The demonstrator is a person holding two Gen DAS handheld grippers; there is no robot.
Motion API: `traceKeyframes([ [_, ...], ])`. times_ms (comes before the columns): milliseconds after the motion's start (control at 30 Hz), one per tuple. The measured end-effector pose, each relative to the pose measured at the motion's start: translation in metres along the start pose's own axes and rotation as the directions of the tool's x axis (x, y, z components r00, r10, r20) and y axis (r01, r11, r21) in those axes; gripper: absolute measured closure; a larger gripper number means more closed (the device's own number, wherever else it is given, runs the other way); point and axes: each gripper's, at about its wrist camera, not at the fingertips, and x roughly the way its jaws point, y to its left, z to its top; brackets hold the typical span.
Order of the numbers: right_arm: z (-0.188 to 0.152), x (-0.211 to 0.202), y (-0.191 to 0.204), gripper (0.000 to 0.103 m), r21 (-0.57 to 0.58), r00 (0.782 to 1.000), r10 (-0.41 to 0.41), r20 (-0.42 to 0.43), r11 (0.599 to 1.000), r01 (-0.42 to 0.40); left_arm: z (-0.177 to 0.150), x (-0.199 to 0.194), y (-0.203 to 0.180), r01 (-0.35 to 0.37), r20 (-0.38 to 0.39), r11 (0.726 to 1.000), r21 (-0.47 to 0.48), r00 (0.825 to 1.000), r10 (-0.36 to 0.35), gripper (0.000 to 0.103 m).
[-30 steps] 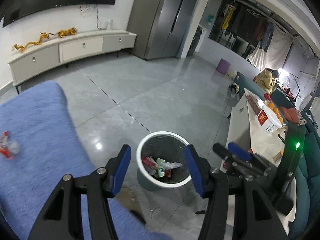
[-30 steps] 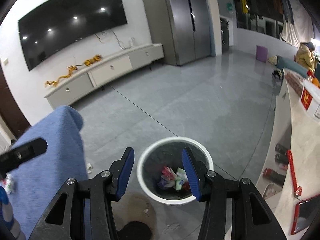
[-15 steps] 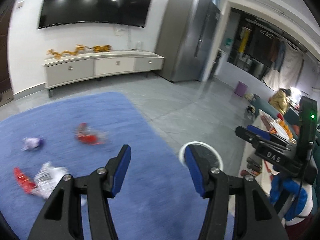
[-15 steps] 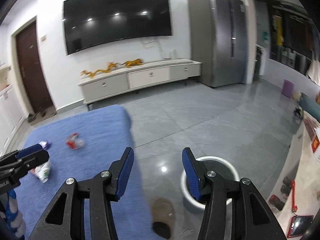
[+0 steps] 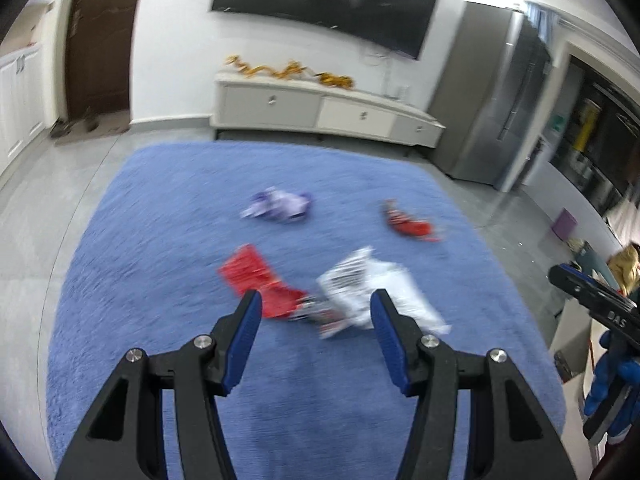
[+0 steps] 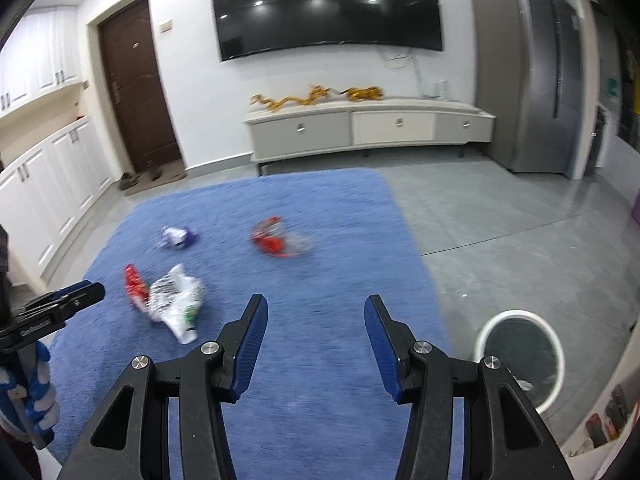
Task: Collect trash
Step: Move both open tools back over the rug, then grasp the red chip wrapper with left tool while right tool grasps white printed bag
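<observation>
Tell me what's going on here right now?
A person is collecting trash with two handheld grippers. Both the left gripper and right gripper are open and empty, above the blue rug. Four wrappers lie there: white, flat red, purple, crumpled red. The bin stands on the floor beside the rug.

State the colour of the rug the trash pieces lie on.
Blue. The rug shows best in the right wrist view.

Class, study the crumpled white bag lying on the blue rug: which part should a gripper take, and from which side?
Probably the raised crumpled bulk of the white bag, taken from above: it lies loose on the blue rug with a red wrapper against its left side.
</observation>
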Motion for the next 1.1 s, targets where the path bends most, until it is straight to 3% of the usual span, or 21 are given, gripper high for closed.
traceKeyframes([
  [300,0.006,0.043,0.045,0.055,-0.048,0.987,0.141,-0.075,0.988,-0.145,0.002,0.030,0.037,0.003,-0.051,0.991,-0.133,0.999,-0.010,0.049],
  [733,0.009,0.108,0.083,0.055,-0.023,0.931,0.309,-0.194,0.947,-0.320,0.020,0.080,0.050,0.025,-0.098,0.975,-0.219,0.994,-0.047,0.050],
  [867,0.006,0.124,0.087,0.055,0.008,0.912,0.340,-0.229,0.938,-0.348,0.016,0.085,0.045,0.019,-0.103,0.979,-0.201,0.994,-0.041,0.060],
  [900,0.005,0.127,0.088,0.055,0.017,0.907,0.349,-0.235,0.935,-0.355,0.015,0.085,0.043,0.024,-0.105,0.980,-0.199,0.993,-0.045,0.068],
  [967,0.001,0.130,0.090,0.055,0.031,0.895,0.368,-0.251,0.927,-0.373,0.013,0.086,0.040,0.026,-0.108,0.979,-0.201,0.993,-0.049,0.070],
  [1000,0.000,0.131,0.091,0.056,0.039,0.889,0.379,-0.258,0.923,-0.383,0.012,0.086,0.038,0.025,-0.107,0.980,-0.196,0.993,-0.047,0.073],
  [1033,-0.003,0.132,0.091,0.068,0.049,0.881,0.394,-0.264,0.917,-0.395,0.011,0.086,0.037,0.027,-0.106,0.980,-0.196,0.993,-0.048,0.073],
  [1100,-0.006,0.129,0.091,0.077,0.070,0.868,0.425,-0.259,0.904,-0.421,0.009,0.083,0.034,0.024,-0.097,0.980,-0.199,0.994,-0.045,0.076],
])
